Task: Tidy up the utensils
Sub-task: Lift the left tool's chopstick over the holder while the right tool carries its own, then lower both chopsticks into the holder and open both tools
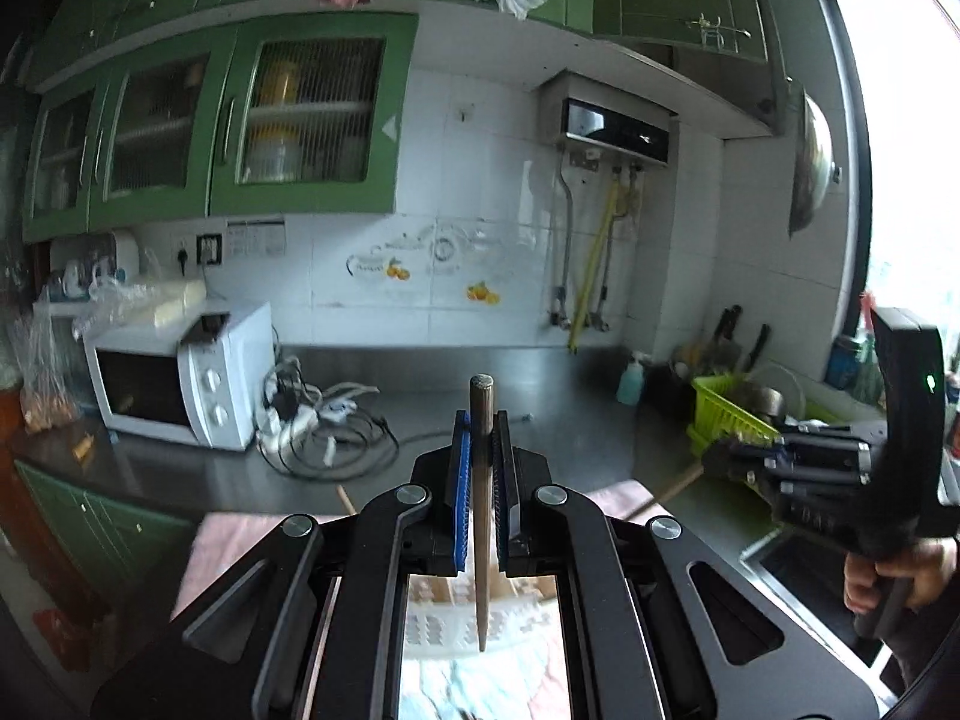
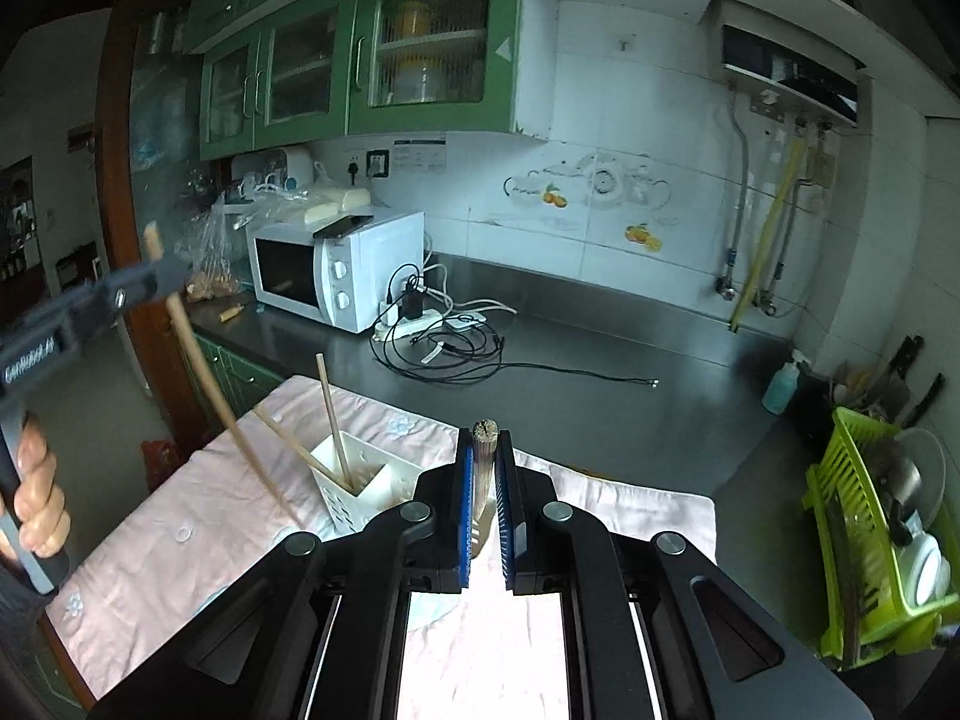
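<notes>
My left gripper (image 1: 482, 420) is shut on a brown wooden chopstick (image 1: 482, 516), held upright with its tip pointing down over a white perforated utensil holder (image 1: 474, 624). In the right wrist view the left gripper (image 2: 153, 276) holds that chopstick (image 2: 210, 384) slanting down toward the holder (image 2: 360, 495), which has two chopsticks (image 2: 333, 420) standing in it. My right gripper (image 2: 483, 444) is shut on a metal fork (image 2: 483, 480), handle end up, tines down, just right of the holder. The holder stands on a pink cloth (image 2: 180, 516).
A white microwave (image 2: 336, 264) and a tangle of cables with a power strip (image 2: 438, 336) sit on the steel counter (image 2: 600, 384). A green dish rack (image 2: 876, 528) with dishes stands at the right. A soap bottle (image 2: 783, 387) and knives are in the corner.
</notes>
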Demonstrator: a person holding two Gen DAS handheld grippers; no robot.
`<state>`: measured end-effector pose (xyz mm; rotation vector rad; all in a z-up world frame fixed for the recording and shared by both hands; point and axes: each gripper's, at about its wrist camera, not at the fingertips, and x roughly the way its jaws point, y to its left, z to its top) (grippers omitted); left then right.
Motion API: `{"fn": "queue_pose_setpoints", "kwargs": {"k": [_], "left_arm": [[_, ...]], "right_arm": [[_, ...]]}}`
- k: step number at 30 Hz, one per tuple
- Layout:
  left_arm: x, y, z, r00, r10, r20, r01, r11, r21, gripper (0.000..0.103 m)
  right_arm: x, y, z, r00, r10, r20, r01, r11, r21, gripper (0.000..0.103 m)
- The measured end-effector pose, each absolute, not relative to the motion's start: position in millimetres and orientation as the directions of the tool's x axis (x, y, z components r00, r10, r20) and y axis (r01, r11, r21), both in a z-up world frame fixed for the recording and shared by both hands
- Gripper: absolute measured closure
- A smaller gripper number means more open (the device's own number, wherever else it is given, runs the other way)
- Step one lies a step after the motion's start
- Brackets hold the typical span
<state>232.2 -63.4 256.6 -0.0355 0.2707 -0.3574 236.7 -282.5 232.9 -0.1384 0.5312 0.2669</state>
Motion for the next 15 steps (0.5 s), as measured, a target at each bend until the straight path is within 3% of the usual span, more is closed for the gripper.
{"fn": "queue_pose_setpoints", "kwargs": {"k": [9, 15], "left_arm": [[286.5, -63.4, 254.7, 0.934, -0.265, -0.239, 0.258, 0.964, -0.064, 0.098], [320.1, -62.4, 224.7, 0.924, -0.238, -0.3, 0.223, 0.971, -0.083, 0.098]], "right_arm": [[271.8, -275.1, 215.8, 0.793, 0.224, -0.566, -0.31, 0.949, -0.059, 0.096], [285.7, -273.2, 196.8, 0.765, 0.222, -0.604, -0.322, 0.945, -0.06, 0.096]]}}
